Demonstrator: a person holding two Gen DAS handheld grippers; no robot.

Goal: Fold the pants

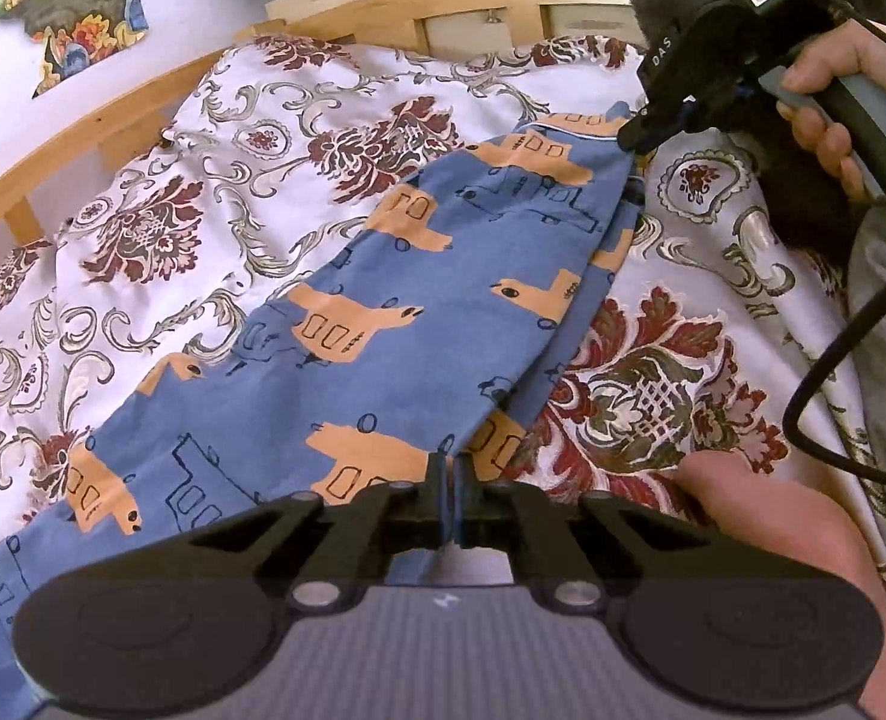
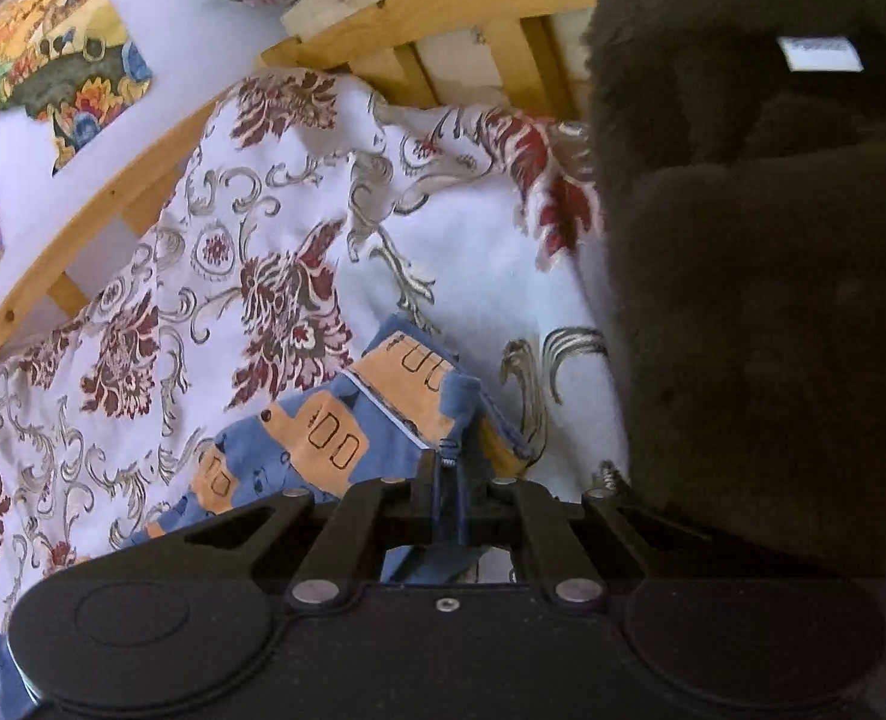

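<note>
Blue pants (image 1: 419,300) printed with orange shapes lie stretched across a flowered bedspread (image 1: 161,222). My left gripper (image 1: 450,468) is shut on the near edge of the cloth, which runs up between its two fingers. In the left wrist view my right gripper (image 1: 638,135) pinches the far end of the pants, held by a hand (image 1: 833,114). The right wrist view shows that gripper (image 2: 446,468) shut on a bunched blue and orange hem (image 2: 407,384), with the rest of the pants (image 2: 275,450) trailing down to the left.
A wooden bed frame (image 1: 113,114) curves along the far side, with a white wall and a colourful picture (image 1: 65,6) behind. A dark fuzzy blanket (image 2: 761,276) fills the right side. A black cable (image 1: 827,360) hangs near a hand (image 1: 761,516).
</note>
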